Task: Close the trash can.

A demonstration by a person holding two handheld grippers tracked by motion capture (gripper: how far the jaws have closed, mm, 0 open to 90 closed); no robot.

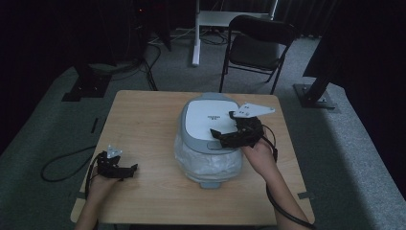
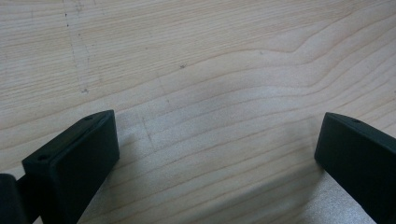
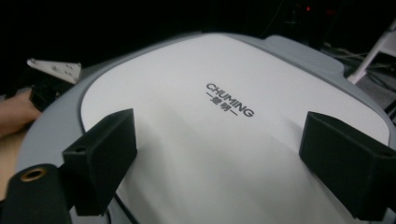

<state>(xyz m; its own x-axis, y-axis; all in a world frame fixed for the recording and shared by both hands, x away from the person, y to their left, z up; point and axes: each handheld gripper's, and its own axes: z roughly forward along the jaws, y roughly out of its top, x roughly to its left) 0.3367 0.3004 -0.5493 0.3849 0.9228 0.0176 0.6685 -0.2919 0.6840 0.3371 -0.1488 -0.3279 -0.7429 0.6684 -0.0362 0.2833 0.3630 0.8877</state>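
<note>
The rice cooker (image 1: 210,139) sits mid-table toward the right side, grey body, white lid (image 3: 224,140) shut and printed CHUMING, its lower half wrapped in clear plastic (image 1: 208,165). Right gripper (image 3: 219,154) hovers over the lid's near edge, jaws spread wide, gripping nothing. Left gripper (image 1: 131,168) rests near the wooden table's (image 1: 143,124) left edge, also wide open and empty. A black chair (image 1: 256,45) stands beyond the table.
</note>
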